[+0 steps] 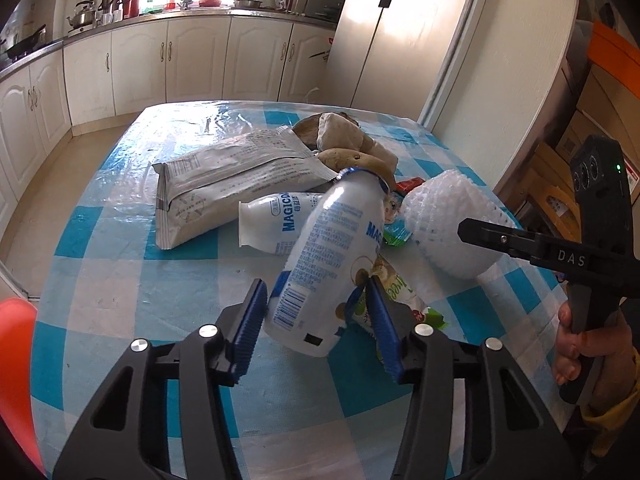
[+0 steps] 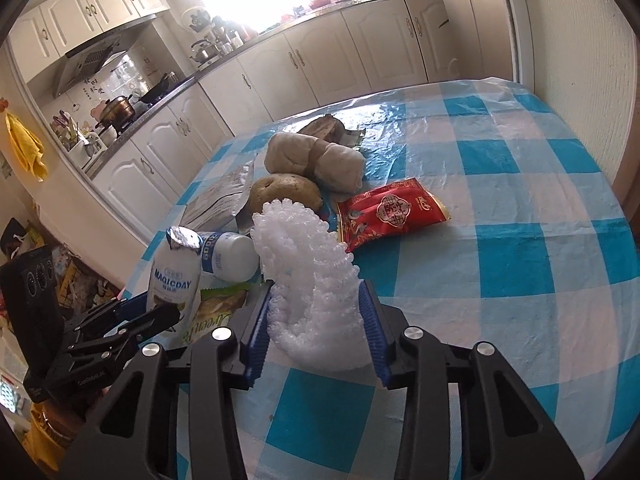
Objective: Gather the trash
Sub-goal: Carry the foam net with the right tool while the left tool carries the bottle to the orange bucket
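My left gripper [image 1: 316, 300] is shut on the base of a white Magicday bottle [image 1: 328, 248], which tilts up off the table. A second white bottle [image 1: 276, 220] lies on its side behind it. To the right, my right gripper [image 2: 316, 320] is shut on a white foam net sleeve [image 2: 308, 272]; the blue pads squeeze its lower end. In the right wrist view the held bottle [image 2: 174, 276] and the left gripper [image 2: 132, 316] show at the left. A green packet [image 2: 216, 312] lies under the bottle, and a red packet [image 2: 390, 210] lies beyond the foam.
A silver snack bag [image 1: 224, 188], stale buns [image 2: 312, 160] and a brown lump [image 2: 284, 192] lie mid-table on the blue-and-white checked cloth [image 1: 120, 280]. An orange chair [image 1: 16, 340] stands at the near left. A wall borders the table's right side, with kitchen cabinets behind.
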### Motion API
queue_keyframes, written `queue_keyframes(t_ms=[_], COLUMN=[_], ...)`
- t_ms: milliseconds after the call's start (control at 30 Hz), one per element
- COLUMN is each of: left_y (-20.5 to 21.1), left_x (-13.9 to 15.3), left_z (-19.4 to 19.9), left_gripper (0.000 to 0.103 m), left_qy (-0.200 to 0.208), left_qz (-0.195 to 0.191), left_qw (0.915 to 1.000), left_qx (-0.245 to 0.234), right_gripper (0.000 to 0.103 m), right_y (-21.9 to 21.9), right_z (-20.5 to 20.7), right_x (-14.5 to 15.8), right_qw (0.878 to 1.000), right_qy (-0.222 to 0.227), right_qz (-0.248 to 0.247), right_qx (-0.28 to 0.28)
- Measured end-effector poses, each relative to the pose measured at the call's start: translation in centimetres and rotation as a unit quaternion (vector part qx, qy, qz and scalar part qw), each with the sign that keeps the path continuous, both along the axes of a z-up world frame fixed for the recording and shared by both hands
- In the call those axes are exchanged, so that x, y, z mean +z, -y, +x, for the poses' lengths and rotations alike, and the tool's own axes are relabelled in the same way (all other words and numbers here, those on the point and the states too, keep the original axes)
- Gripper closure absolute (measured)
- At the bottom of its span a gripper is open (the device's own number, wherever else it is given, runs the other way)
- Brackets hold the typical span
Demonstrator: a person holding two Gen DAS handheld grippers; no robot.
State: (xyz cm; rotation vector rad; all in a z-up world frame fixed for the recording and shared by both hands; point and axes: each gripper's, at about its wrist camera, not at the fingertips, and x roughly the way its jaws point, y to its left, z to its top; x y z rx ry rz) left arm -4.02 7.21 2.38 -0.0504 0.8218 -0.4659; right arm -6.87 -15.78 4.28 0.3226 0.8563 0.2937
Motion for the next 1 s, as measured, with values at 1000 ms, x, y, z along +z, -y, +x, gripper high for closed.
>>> queue_keyframes(t_ms=[1000], left_y=[-7.9], left_x=[2.8], left_z=[-3.6], left_gripper=[0.059], left_qy=[0.028], left_qz=[-0.079], left_qw=[0.9933], left_qx=[0.08], right_gripper=[0.064], right_y=[-8.6], right_z=[-1.7], right_x=[5.3], right_qw=[0.996], right_qy=[0.024], right_qz=[0.019], right_qx=[0.084])
